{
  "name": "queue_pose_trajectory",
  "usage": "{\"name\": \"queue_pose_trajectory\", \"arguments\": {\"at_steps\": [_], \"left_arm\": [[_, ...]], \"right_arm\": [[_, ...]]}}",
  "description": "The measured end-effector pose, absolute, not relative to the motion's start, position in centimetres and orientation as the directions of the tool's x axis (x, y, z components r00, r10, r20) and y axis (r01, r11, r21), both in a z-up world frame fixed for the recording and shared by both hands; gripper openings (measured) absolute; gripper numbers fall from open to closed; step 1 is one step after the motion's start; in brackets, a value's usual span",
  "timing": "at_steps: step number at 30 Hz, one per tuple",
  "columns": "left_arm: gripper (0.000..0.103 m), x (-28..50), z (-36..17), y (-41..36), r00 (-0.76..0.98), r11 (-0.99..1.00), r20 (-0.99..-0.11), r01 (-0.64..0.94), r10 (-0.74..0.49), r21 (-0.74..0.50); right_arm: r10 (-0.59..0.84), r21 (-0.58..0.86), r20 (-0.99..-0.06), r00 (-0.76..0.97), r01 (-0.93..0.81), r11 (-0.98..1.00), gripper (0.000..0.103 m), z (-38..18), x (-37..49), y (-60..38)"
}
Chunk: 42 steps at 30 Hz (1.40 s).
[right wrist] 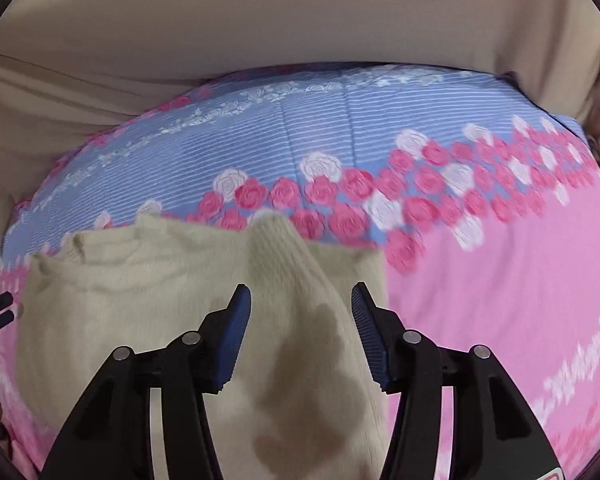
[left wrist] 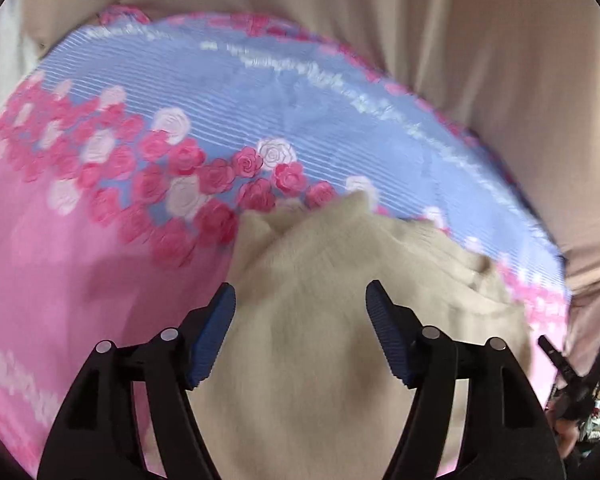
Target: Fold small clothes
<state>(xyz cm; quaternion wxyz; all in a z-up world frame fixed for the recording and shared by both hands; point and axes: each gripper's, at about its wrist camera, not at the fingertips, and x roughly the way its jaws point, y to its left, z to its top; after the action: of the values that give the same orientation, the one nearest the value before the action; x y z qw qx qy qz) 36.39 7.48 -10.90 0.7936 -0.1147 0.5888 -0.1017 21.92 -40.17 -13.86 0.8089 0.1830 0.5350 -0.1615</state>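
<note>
Cream knit garment (right wrist: 204, 280) lies folded on the bed's pink-and-blue rose sheet (right wrist: 500, 280), directly beneath both of your tools. Your left gripper (left wrist: 300, 300) and right gripper (right wrist: 300, 300) each hang above it with jaws spread, pinching nothing. Expect it to be soft, light and floppy, likely to sag and stretch rather than slip. Judging by the layers, take hold at an outer edge, pinching every thickness together.

We see our right tool (right wrist: 301, 304) hanging over a cream sweater (right wrist: 204, 280) with a brownish stain (right wrist: 300, 392), its jaws apart and gripping nothing, on a pink-and-blue rose-print sheet (right wrist: 500, 280).
</note>
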Motion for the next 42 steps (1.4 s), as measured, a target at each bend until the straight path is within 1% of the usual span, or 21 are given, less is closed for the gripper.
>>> {"name": "queue_pose_trajectory", "arguments": {"at_steps": [1, 2, 3, 5, 6, 9, 12, 16, 17, 19, 20, 22, 24, 26, 27, 29, 31, 33, 35, 38, 42], "left_arm": [[0.062, 37.5, -12.4, 7.1, 0.264, 0.956, -0.920, 0.028, -0.289, -0.292], [0.040, 37.6, -13.2, 7.2, 0.257, 0.959, -0.924, 0.033, -0.282, -0.283], [0.028, 38.0, -14.2, 7.3, 0.238, 0.958, -0.928, 0.052, -0.287, -0.283], [0.012, 38.3, -13.8, 7.6, 0.257, 0.944, -0.909, 0.061, -0.328, -0.324], [0.011, 38.3, -13.0, 8.0, 0.279, 0.938, -0.896, 0.065, -0.345, -0.340], [0.011, 38.8, -11.7, 8.3, 0.336, 0.931, -0.871, 0.059, -0.358, -0.360], [0.019, 40.6, -15.4, 6.9, 0.261, 0.958, -0.922, 0.036, -0.285, -0.286], [0.028, 39.5, -12.4, 6.6, 0.314, 0.965, -0.913, 0.042, -0.260, -0.260], [0.034, 38.6, -10.6, 6.7, 0.357, 0.958, -0.890, 0.060, -0.284, -0.281], [0.047, 36.8, -8.8, 6.2, 0.392, 0.947, -0.863, 0.096, -0.319, -0.307], [0.051, 36.1, -8.8, 5.4, 0.376, 0.940, -0.862, 0.114, -0.340, -0.321], [0.051, 35.2, -10.5, 3.5, 0.312, 0.933, -0.880, 0.149, -0.358, -0.327], [0.051, 34.7, -12.6, 2.6, 0.270, 0.947, -0.910, 0.150, -0.315, -0.283], [0.049, 34.7, -14.8, 2.5, 0.261, 0.955, -0.920, 0.130, -0.293, -0.268], [0.049, 34.6, -14.4, 2.6, 0.277, 0.953, -0.912, 0.130, -0.301, -0.275], [0.050, 34.6, -13.4, 2.9, 0.271, 0.948, -0.909, 0.127, -0.316, -0.292], [0.050, 34.7, -13.2, 3.2, 0.287, 0.954, -0.912, 0.136, -0.295, -0.266], [0.050, 34.9, -14.3, 3.2, 0.257, 0.953, -0.920, 0.142, -0.297, -0.268], [0.050, 34.5, -13.7, 2.6, 0.268, 0.958, -0.923, 0.157, -0.277, -0.242], [0.050, 32.5, -11.7, 2.7, 0.271, 0.953, -0.919, 0.181, -0.286, -0.243], [0.050, 30.5, -10.6, 3.3, 0.255, 0.951, -0.923, 0.183, -0.289, -0.247]], "right_arm": [[-0.060, 0.117, -0.933, 0.354, 0.457, 0.882, 0.054, -14.8, 22.7, -40.1], [-0.031, 0.128, -0.942, 0.333, 0.446, 0.886, 0.027, -15.9, 23.3, -40.2], [-0.002, 0.151, -0.945, 0.326, 0.443, 0.884, 0.007, -16.4, 23.6, -40.3], [-0.023, 0.190, -0.907, 0.419, 0.459, 0.868, 0.007, -14.4, 22.8, -40.5], [-0.050, 0.206, -0.883, 0.466, 0.481, 0.852, 0.007, -13.1, 22.3, -41.0], [-0.064, 0.257, -0.864, 0.499, 0.548, 0.796, 0.007, -12.9, 22.0, -43.1], [-0.022, 0.176, -0.943, 0.333, 0.552, 0.815, 0.009, -17.8, 23.7, -43.6], [-0.164, 0.151, -0.866, 0.473, 0.558, 0.816, 0.018, -11.8, 21.6, -41.7], [-0.137, 0.186, -0.847, 0.513, 0.530, 0.827, 0.018, -10.5, 21.1, -40.7], [0.005, 0.279, -0.848, 0.531, 0.437, 0.855, 0.011, -10.3, 21.2, -38.1], [0.051, 0.285, -0.860, 0.507, 0.395, 0.873, 0.006, -11.0, 21.6, -36.5], [0.055, 0.223, -0.897, 0.439, 0.343, 0.912, 0.006, -13.3, 22.5, -34.1], [-0.004, 0.140, -0.938, 0.346, 0.390, 0.910, 0.001, -16.5, 23.2, -34.1], [0.010, 0.182, -0.934, 0.358, 0.450, 0.874, 0.000, -16.6, 22.9, -35.9], [-0.013, 0.167, -0.935, 0.353, 0.473, 0.865, 0.001, -15.7, 22.7, -36.2], [-0.031, 0.186, -0.905, 0.424, 0.459, 0.869, 0.010, -12.9, 21.9, -36.2], [-0.059, 0.142, -0.911, 0.407, 0.446, 0.884, 0.010, -13.0, 21.6, -36.4], [-0.099, 0.048, -0.954, 0.282, 0.471, 0.881, 0.008, -16.6, 21.5, -37.5], [-0.069, 0.115, -0.944, 0.323, 0.517, 0.848, 0.003, -15.9, 19.2, -38.2], [-0.070, 0.161, -0.910, 0.408, 0.505, 0.848, 0.010, -12.4, 17.4, -37.3], [-0.065, 0.112, -0.925, 0.375, 0.431, 0.895, 0.010, -12.8, 16.8, -34.3]]}}
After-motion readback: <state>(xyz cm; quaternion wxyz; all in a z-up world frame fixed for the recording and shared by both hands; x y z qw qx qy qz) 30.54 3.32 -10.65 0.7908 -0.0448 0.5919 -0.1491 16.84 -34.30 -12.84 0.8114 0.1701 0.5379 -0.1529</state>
